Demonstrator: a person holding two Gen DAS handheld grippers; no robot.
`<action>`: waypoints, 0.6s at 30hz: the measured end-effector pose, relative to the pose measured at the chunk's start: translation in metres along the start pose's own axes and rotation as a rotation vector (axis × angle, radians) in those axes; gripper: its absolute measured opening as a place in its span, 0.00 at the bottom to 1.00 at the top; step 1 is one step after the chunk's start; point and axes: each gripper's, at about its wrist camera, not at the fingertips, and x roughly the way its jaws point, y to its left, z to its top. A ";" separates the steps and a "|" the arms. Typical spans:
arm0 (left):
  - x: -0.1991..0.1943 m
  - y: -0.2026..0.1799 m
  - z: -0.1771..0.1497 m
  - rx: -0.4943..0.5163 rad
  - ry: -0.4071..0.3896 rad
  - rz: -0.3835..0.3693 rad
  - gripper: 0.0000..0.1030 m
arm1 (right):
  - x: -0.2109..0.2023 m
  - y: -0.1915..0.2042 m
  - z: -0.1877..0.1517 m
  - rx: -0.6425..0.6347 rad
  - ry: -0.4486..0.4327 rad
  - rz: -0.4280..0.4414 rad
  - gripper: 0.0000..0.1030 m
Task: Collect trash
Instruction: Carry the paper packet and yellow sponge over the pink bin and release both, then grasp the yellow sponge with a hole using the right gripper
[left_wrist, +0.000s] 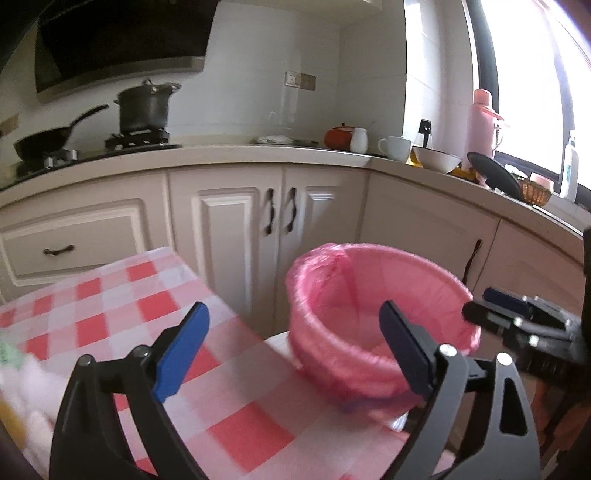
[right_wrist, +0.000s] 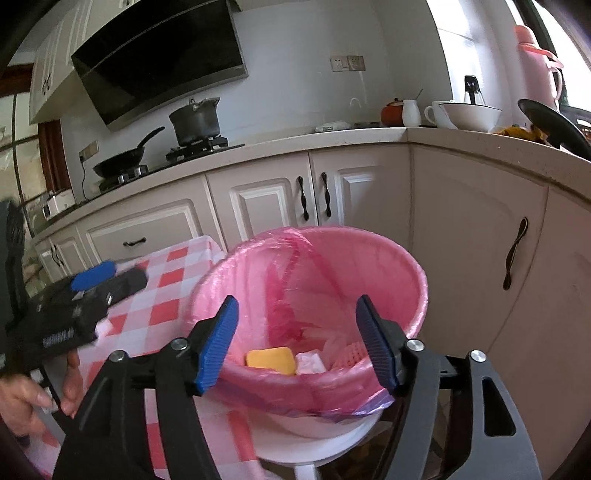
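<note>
Beside table edge (left_wrist: 218, 295): pink-lined bin (right_wrist: 413, 273); right tool (right_wrist: 295, 343) over rim, left tool (left_wrist: 295, 354) alongside, both spread, empty.

Red-and-white checked table (left_wrist: 155, 295) with white crumpled trash (left_wrist: 26, 384) at its left edge.

My left gripper (left_wrist: 293, 349) is spread wide with nothing between its blue pads (left_wrist: 181, 354). It sits above the edge of the red-and-white checked tablecloth (left_wrist: 122, 295). Just beyond that edge stands the bin with a pink liner (left_wrist: 369, 306), its mouth open toward me; contents not discernible. My right gripper (left_wrist: 517, 314) enters from the right, near the bin's rim; its jaw state is unclear. White crumpled items (left_wrist: 22, 384), blurred, lie at far left.
</note>
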 end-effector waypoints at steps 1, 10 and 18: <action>-0.009 0.004 -0.004 0.003 -0.003 0.017 0.92 | -0.003 0.003 0.000 0.016 -0.004 0.004 0.72; -0.074 0.046 -0.032 -0.045 -0.001 0.139 0.95 | -0.022 0.066 -0.005 0.000 -0.015 0.085 0.77; -0.142 0.093 -0.064 -0.076 0.008 0.275 0.95 | -0.019 0.131 -0.022 -0.061 0.036 0.192 0.77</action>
